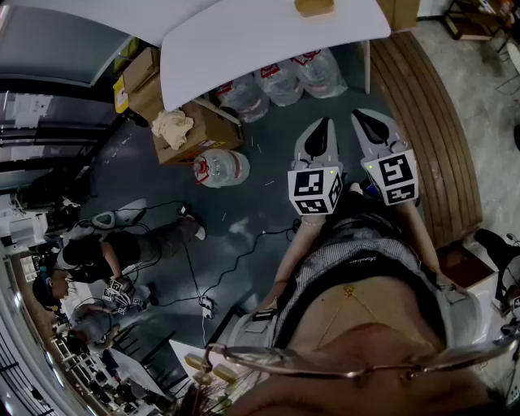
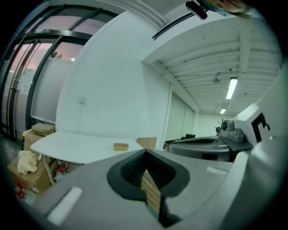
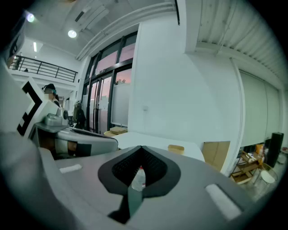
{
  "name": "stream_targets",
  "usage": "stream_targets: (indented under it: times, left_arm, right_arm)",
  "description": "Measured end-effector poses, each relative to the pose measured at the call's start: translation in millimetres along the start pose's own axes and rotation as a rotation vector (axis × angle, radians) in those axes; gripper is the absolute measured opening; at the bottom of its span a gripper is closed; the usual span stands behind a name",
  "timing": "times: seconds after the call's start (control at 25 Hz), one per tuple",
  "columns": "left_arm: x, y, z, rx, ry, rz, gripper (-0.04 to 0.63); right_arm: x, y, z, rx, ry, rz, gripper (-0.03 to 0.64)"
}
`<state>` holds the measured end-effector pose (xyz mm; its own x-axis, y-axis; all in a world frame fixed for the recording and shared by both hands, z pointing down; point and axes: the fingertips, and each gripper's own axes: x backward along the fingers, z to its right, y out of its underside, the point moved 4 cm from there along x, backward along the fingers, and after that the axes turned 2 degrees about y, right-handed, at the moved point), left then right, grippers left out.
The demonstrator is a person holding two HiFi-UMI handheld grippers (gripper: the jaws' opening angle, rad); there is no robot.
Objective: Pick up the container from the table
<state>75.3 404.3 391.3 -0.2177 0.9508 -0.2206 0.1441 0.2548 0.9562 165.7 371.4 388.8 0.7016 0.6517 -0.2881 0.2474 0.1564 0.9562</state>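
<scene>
The container [image 1: 314, 7], a small tan box, sits on the white table [image 1: 244, 49] near its far edge, well apart from both grippers. At the far left of the room a person [image 1: 106, 252] is down low on the dark floor among cables. Next comes a cardboard box [image 1: 195, 134] with a pale cloth [image 1: 172, 126] bunched on it, beside the table's near corner. One water bottle [image 1: 221, 168] lies on the floor just by that box, and more bottles [image 1: 280, 81] are tucked under the table. The left gripper [image 1: 323, 123] is held above the floor short of the table, its jaws pressed together with nothing between them. Just beside it, the right gripper [image 1: 367, 122] is the same, jaws together and empty. A curved wooden bench [image 1: 435, 130] runs along the right.
</scene>
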Motion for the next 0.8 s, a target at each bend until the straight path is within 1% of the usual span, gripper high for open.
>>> stream_targets:
  times: [0.24, 0.4, 0.48, 0.64, 0.8]
  left_arm:
    - [-18.7, -1.8, 8.6, 0.011, 0.009, 0.011, 0.0]
    - [-29.3, -7.0, 7.8, 0.029, 0.025, 0.007, 0.0]
    - [-34.6, -6.8, 3.4, 0.036, 0.026, 0.001, 0.0]
    - [-50.6, -4.9, -12.4, 0.045, 0.038, -0.011, 0.0]
    - [-74.3, -15.8, -35.7, 0.042, 0.051, -0.007, 0.0]
  right_arm:
    - [-2.8, 4.3, 25.3, -0.024, 0.018, 0.009, 0.026]
    - [-9.7, 2.5, 37.0, -0.083, 0.035, 0.014, 0.026]
    - [-14.9, 3.6, 39.4, -0.098, 0.038, 0.015, 0.026]
    - [-34.5, 6.4, 42.0, -0.091, 0.045, 0.007, 0.026]
    - [-64.2, -5.2, 49.8, -0.095, 0.054, 0.012, 0.026]
